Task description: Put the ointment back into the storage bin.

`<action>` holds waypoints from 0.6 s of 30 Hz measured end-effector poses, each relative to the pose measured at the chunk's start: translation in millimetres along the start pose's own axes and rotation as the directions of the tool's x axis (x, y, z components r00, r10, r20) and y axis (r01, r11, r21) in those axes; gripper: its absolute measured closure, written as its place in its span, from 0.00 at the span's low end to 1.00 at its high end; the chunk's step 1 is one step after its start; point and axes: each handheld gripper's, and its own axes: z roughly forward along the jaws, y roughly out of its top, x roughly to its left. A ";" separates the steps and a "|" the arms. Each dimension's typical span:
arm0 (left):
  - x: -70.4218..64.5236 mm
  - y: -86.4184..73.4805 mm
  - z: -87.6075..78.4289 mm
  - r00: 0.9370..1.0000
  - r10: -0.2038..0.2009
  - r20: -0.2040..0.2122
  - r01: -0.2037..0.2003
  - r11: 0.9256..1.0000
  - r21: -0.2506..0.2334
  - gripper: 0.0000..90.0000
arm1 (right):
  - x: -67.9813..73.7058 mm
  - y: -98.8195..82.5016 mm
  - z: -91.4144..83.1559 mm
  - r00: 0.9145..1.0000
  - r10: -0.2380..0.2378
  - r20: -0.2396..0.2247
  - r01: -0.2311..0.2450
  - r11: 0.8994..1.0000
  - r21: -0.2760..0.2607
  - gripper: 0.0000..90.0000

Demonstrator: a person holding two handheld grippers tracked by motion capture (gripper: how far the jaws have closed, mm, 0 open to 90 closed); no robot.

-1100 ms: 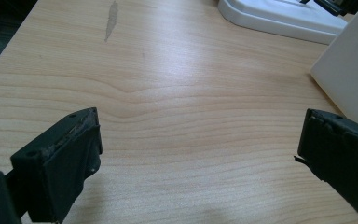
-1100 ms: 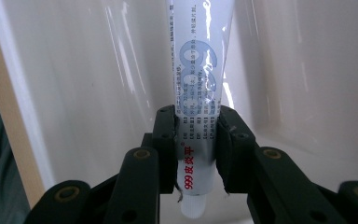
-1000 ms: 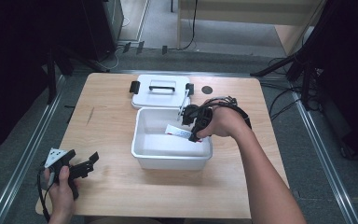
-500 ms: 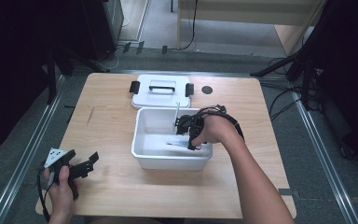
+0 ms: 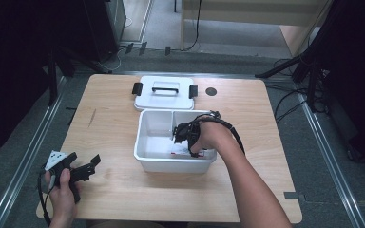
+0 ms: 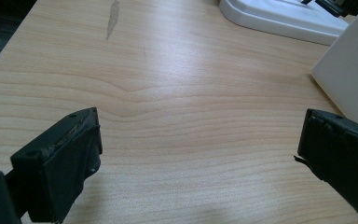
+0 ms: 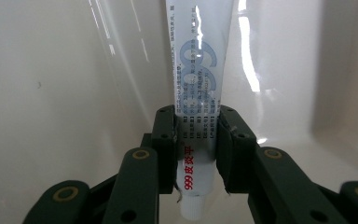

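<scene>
My right gripper (image 7: 196, 128) is shut on a white ointment tube (image 7: 199, 70) with blue print and red characters; the tube's cap end points back toward the camera. In the high view the right gripper (image 5: 183, 142) reaches down inside the white plastic box (image 5: 145, 156), with the tube (image 5: 179, 153) low near the box floor. My left gripper (image 5: 83, 170) rests at the table's front left, held in a hand. Its jaws stand wide open over bare wood in the left gripper view, left gripper (image 6: 198, 140), with nothing between them.
The box's white lid (image 5: 164, 92) with black latches lies flat behind the box. A small dark round mark (image 5: 211, 91) sits on the wood right of the lid. The wooden table (image 5: 109, 118) has bare room on the left. Dark floor and cables surround the table.
My right hand has gone down into the box with the tube, from above its right rim to near the floor. The left gripper has stayed in place.
</scene>
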 end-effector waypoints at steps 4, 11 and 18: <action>-0.1 0.0 0.0 1.000 0.000 0.000 0.000 1.000 0.000 0.00 | 0.4 0.0 1.3 1.000 0.000 -0.002 0.000 1.000 0.004 0.80; 0.0 0.0 0.1 1.000 0.000 -0.001 0.000 1.000 0.001 0.00 | 0.8 1.1 2.6 1.000 -0.006 -0.012 0.006 1.000 0.020 0.79; 0.0 0.0 0.1 1.000 0.000 -0.001 0.000 1.000 0.001 0.00 | 0.9 -1.3 2.2 1.000 -0.015 -0.009 0.015 1.000 0.020 0.80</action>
